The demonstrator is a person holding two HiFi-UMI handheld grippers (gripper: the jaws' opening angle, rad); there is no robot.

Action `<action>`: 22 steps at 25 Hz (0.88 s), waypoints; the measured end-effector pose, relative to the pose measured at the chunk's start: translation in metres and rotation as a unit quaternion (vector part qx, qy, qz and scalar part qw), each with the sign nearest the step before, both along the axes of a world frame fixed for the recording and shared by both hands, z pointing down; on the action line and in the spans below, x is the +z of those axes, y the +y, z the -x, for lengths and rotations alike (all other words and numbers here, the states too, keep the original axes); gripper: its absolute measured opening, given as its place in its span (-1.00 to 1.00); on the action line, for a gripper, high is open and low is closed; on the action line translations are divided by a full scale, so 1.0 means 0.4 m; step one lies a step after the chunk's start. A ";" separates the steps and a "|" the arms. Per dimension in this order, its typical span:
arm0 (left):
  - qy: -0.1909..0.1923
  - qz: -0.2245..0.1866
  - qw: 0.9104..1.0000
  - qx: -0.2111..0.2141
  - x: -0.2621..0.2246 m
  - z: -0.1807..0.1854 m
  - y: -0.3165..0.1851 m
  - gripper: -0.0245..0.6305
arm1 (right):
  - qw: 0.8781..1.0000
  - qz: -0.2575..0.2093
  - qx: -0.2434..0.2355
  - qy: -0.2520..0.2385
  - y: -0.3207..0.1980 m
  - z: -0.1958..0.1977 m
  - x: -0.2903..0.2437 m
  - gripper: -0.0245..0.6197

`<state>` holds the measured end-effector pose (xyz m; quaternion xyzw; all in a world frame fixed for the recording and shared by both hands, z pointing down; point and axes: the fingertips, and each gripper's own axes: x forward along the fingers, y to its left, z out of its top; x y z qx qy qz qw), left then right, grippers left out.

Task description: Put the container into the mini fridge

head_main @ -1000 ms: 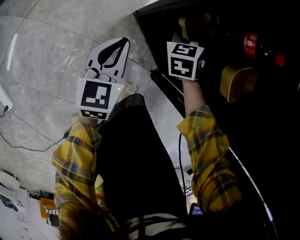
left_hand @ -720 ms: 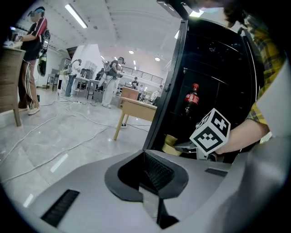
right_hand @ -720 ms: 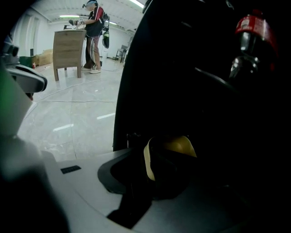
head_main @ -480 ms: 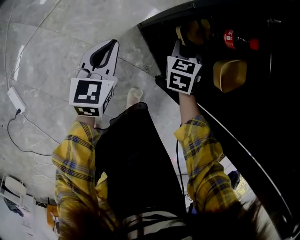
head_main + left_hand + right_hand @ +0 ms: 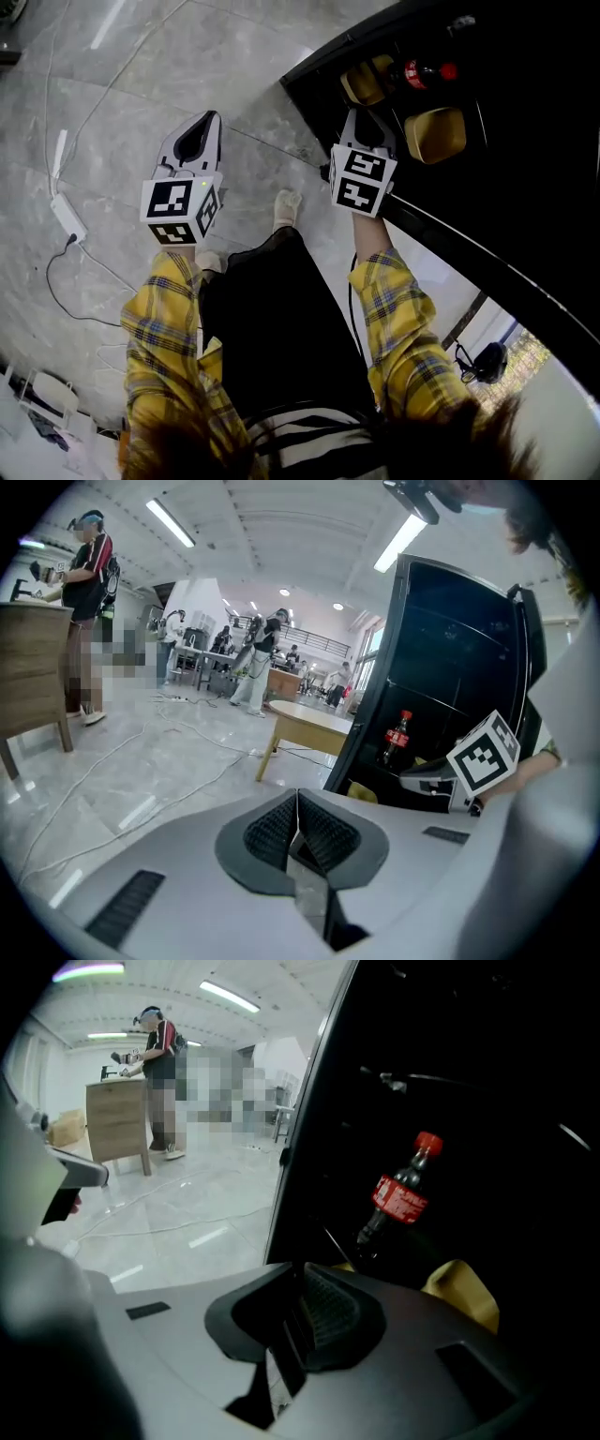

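Right hand-held gripper [image 5: 300, 1286] withdrew; its own view shows jaws together.

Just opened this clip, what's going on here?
A person in a yellow plaid shirt holds a gripper in each hand beside an open mini fridge. The right gripper is at the fridge's opening, jaws together on nothing. The left gripper is out over the tiled floor, also shut and empty. Inside the fridge are a cola bottle, a yellow container and a second yellow container, so the placing looks done.
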<state>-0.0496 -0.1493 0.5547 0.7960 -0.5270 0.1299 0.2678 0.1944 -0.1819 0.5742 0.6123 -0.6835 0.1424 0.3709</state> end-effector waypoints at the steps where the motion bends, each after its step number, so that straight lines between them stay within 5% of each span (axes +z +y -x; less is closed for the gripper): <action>1: -0.002 0.003 1.000 0.000 -0.018 0.007 0.013 -0.87 | 1.000 -0.003 0.004 -0.005 0.012 0.004 -0.028 -0.76; 8: 0.001 0.009 1.000 -0.011 -0.161 0.052 0.075 -0.87 | 0.998 -0.045 0.035 -0.038 0.070 0.032 -0.226 -0.82; 22: 0.018 -0.009 0.997 -0.077 -0.479 0.135 0.210 -0.87 | 0.992 -0.083 0.003 -0.092 0.253 0.119 -0.532 -0.84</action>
